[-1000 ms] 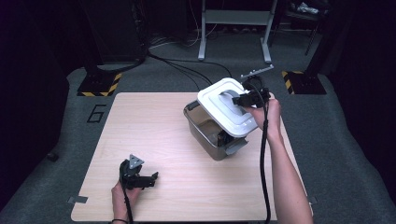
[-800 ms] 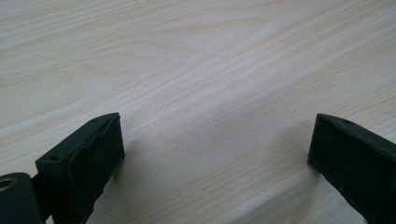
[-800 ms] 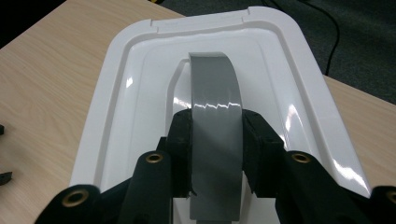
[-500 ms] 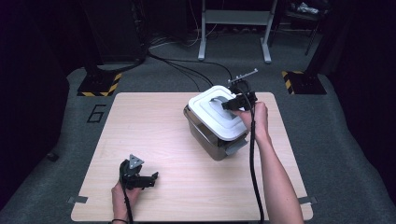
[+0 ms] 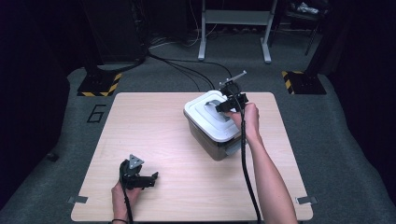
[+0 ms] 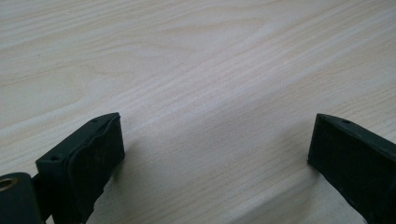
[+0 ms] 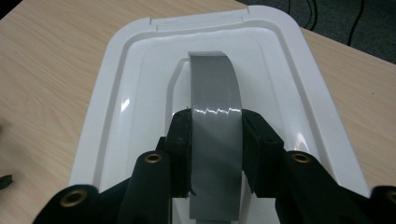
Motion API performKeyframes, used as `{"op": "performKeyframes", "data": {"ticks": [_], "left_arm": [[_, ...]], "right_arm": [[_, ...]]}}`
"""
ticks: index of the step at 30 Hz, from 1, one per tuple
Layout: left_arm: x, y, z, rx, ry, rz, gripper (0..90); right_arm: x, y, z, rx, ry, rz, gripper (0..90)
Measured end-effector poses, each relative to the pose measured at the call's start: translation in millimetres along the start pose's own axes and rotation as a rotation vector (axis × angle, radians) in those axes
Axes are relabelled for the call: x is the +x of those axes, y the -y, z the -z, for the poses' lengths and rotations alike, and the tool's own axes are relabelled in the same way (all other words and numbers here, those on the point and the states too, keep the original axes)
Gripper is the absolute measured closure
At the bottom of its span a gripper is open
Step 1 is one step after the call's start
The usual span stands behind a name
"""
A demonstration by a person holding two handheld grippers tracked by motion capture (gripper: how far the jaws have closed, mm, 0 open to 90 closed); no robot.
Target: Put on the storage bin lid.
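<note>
Right gripper (image 7: 215, 135), clamped on the grey arched plastic handle (image 7: 215, 93), has lowered the white rectangular plastic lid (image 5: 212, 119) onto the grey box (image 5: 210, 142) near the table's far right corner, while the left gripper (image 5: 148, 178) rests open.

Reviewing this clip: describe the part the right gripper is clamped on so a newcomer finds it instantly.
On the wooden table, toward its far right, stands a grey storage bin with a white lid. Along the middle of that lid arches a grey handle, gripped from both sides by the right gripper. It is the only grey band on the white lid.
</note>
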State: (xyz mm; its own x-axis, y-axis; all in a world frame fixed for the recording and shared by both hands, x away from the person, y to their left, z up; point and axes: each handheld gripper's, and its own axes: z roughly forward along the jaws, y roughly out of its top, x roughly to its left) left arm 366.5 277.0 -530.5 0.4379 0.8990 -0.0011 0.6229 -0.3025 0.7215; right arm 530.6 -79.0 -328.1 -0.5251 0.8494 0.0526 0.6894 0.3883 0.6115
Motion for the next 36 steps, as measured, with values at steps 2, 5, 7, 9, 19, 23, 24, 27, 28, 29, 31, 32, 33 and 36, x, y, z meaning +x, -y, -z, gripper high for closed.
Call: {"op": "performKeyframes", "data": {"ticks": [2,5,7,9,19,23,24,27,28,29,31,32,33,36], "left_arm": [[0.0,0.0,0.0,0.000,0.000,0.000,3.5],[0.0,0.0,0.0,0.000,0.000,0.000,3.5],[0.0,0.0,0.0,0.000,0.000,0.000,3.5],[0.0,0.0,0.0,0.000,0.000,0.000,3.5],[-0.1,0.1,-0.1,-0.001,0.000,0.000,3.6],[0.0,0.0,0.0,-0.001,0.000,0.000,3.6],[-0.2,0.2,-0.3,-0.005,-0.002,0.000,3.6],[-0.1,0.1,-0.2,-0.003,-0.001,0.000,3.6],[-0.2,0.2,-0.3,-0.005,-0.003,0.000,3.6],[-0.3,0.3,-0.6,-0.009,-0.003,0.001,3.6],[-0.2,0.0,0.0,-0.001,-0.002,0.000,3.6],[-0.3,0.3,-0.4,-0.006,-0.003,0.001,3.6],[-0.2,0.2,-0.4,-0.005,-0.001,0.001,3.6],[-0.1,0.1,-0.1,-0.002,-0.003,-0.002,3.6]], "right_arm": [[1.1,-0.3,-1.5,0.006,-0.001,0.001,66.0],[3.7,-0.6,-4.1,0.014,-0.004,0.000,65.7],[5.3,-0.7,-5.3,0.018,-0.003,0.005,63.3],[5.5,-0.7,-4.5,0.011,-0.002,0.014,62.8],[4.2,3.0,-0.6,-0.006,-0.014,0.017,48.4],[3.2,7.4,4.2,-0.020,-0.019,0.020,37.4],[2.3,9.1,5.8,-0.024,-0.021,0.026,34.7],[-0.8,14.9,11.3,-0.051,-0.031,0.031,23.6],[-1.5,17.1,13.9,-0.058,-0.027,0.028,19.4],[-3.0,20.7,17.7,-0.073,-0.020,0.032,16.0],[-5.1,25.5,22.4,-0.094,-0.013,0.034,13.6],[-6.3,27.8,24.5,-0.104,-0.018,0.035,13.1],[-8.0,31.9,27.5,-0.115,-0.022,0.036,11.5],[-11.1,42.6,32.8,-0.127,-0.015,0.041,3.5]]}}
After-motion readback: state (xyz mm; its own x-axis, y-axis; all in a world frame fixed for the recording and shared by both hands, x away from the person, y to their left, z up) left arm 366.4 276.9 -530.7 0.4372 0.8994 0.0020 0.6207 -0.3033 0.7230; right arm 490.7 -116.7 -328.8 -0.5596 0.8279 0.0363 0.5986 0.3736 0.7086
